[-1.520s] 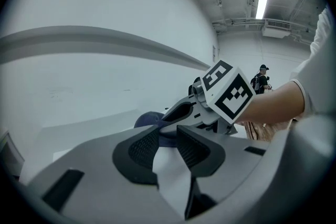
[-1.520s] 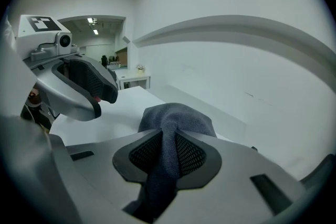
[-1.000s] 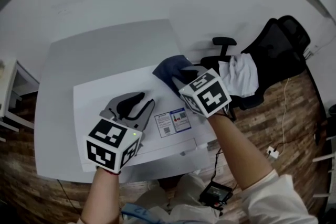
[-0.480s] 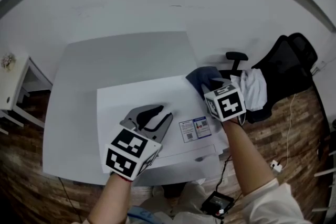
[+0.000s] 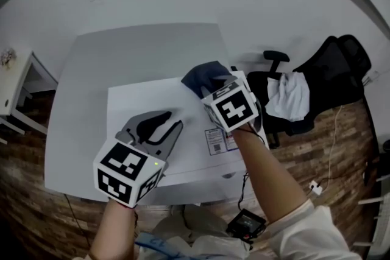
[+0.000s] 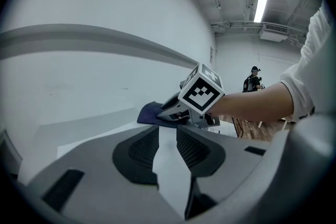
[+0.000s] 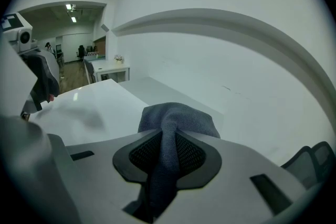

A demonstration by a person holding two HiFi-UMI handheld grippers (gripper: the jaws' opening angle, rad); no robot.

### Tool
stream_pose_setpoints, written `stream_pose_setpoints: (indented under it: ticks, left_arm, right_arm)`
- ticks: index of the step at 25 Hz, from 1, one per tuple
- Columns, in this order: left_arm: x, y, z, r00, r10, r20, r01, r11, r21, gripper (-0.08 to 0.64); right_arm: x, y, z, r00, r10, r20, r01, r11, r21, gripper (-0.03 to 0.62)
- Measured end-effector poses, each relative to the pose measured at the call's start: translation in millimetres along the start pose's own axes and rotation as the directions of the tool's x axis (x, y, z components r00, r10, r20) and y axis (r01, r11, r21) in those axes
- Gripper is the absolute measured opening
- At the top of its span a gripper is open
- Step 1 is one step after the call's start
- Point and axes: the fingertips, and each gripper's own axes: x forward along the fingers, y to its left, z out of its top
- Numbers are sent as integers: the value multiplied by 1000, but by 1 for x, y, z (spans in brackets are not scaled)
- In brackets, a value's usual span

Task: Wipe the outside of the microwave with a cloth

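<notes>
The white microwave (image 5: 140, 103) stands on a grey table, and I look down on its top. A dark blue cloth (image 5: 204, 77) lies bunched at the top's back right corner. My right gripper (image 5: 213, 87) is shut on the cloth, which fills the gap between the jaws (image 7: 167, 147) and spreads out ahead of them as a blue fold (image 7: 176, 118). My left gripper (image 5: 164, 122) rests over the front left of the top, open, with only white surface between its pads (image 6: 167, 136). From the left gripper view, the cloth (image 6: 149, 112) and the right gripper (image 6: 176, 112) are straight ahead.
The grey table (image 5: 122, 52) runs back to a white wall. A black office chair (image 5: 323, 70) with a white rag (image 5: 289, 94) draped on it stands to the right. A small white side table (image 5: 12, 82) is at the left. A label (image 5: 220, 140) marks the microwave's front right.
The head view has swung about. The right gripper, still shut on the cloth, has slid a little left along the microwave's back right corner. The left gripper stays open on the top.
</notes>
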Motion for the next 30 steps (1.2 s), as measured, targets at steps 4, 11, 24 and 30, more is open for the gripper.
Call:
stream_pose_setpoints:
  ticks: [4,11,24,30]
  left_arm:
    - [-5,2,-7,1000,11,-2,-11,1000,-15,104]
    - [-40,44,-17,999,33,27,-32,999,-42,104]
    - [-124,133,-64,997,66,35,-62,992,-106,104]
    - [-137,146,-95,999,47,-7,-48,991,-124,104]
  right_arm:
    - [6,16,8,999,44,17,-44,999,-21,87]
    - [23,78,41,989,141,46,-137,988,-68,87]
    - [52,235,113,934,356,-19,-343,885,-315,87]
    - [56,283,117,894,426,-139,-434,747,-504,87]
